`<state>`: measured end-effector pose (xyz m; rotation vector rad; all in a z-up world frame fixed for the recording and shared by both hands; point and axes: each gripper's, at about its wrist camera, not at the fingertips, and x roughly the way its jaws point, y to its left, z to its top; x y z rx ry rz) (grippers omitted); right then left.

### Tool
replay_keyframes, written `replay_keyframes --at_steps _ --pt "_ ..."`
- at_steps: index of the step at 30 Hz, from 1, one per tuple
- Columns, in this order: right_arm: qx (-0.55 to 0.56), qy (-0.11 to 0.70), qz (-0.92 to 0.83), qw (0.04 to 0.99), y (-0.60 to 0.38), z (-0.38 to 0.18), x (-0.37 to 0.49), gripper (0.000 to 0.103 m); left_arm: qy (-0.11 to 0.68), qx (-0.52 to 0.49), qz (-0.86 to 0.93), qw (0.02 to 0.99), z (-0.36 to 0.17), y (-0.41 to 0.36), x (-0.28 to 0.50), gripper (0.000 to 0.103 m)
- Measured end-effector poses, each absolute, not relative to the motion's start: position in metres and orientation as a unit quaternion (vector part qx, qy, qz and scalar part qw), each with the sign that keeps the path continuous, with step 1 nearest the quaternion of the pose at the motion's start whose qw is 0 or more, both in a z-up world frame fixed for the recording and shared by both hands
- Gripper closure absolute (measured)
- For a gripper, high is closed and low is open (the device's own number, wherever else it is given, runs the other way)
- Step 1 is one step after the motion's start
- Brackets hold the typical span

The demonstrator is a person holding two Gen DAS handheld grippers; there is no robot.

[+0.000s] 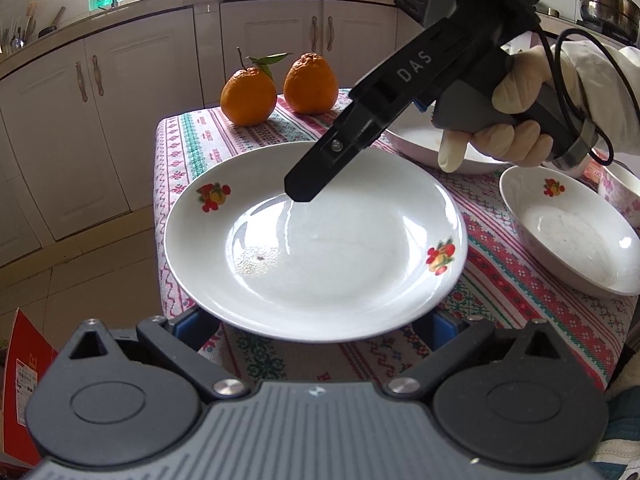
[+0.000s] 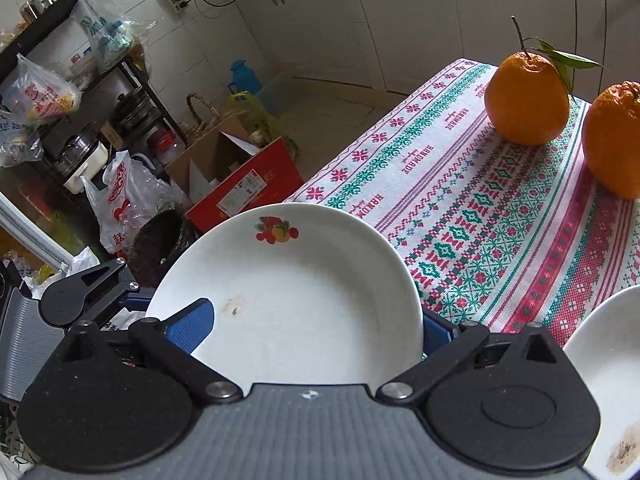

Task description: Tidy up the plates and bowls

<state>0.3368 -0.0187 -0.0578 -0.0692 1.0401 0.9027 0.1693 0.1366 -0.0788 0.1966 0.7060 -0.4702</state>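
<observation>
Plates and bowls sit unstacked on a table [image 1: 188, 140] under a patterned cloth, the sorting barely begun.

The big plate [image 1: 320, 248], white with fruit decals, occupies the table's near corner, its near rim jutting past the edge. Whether it rests on the cloth or is lifted slightly cannot be told. A bowl [image 1: 568, 240] with the same decal stands just to its right, and a second dish [image 1: 408, 140] lies behind, partly hidden by a gloved hand [image 1: 520, 120].

The left gripper [image 1: 316, 324] sits at the plate's near rim, jaws spread wide and both pads below the edge, clamping nothing. The right gripper [image 2: 312, 324] comes in from the far side. Its jaws are also apart and straddle the rim, one pad [image 2: 192, 328] over the plate's face and the other behind the edge. No squeeze is evident.

Two oranges [image 1: 276, 92] stand at the far end, clear of the work.

The step in hand appears to be taking hold of the big plate. The next move likely calls for the right jaws to shut on the rim. The plate should then go level onto the other dish, with the left gripper steadying the overhanging side so it does not tip off the corner.
</observation>
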Motion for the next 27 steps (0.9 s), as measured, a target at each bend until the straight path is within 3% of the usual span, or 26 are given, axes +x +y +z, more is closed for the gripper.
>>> replay_keyframes --at_steps 27 --pt "-0.057 0.466 0.393 0.791 -0.025 -0.05 0.327 0.0 0.354 0.072 -0.227 0.904 -0.074 0.145 0.163 0.002"
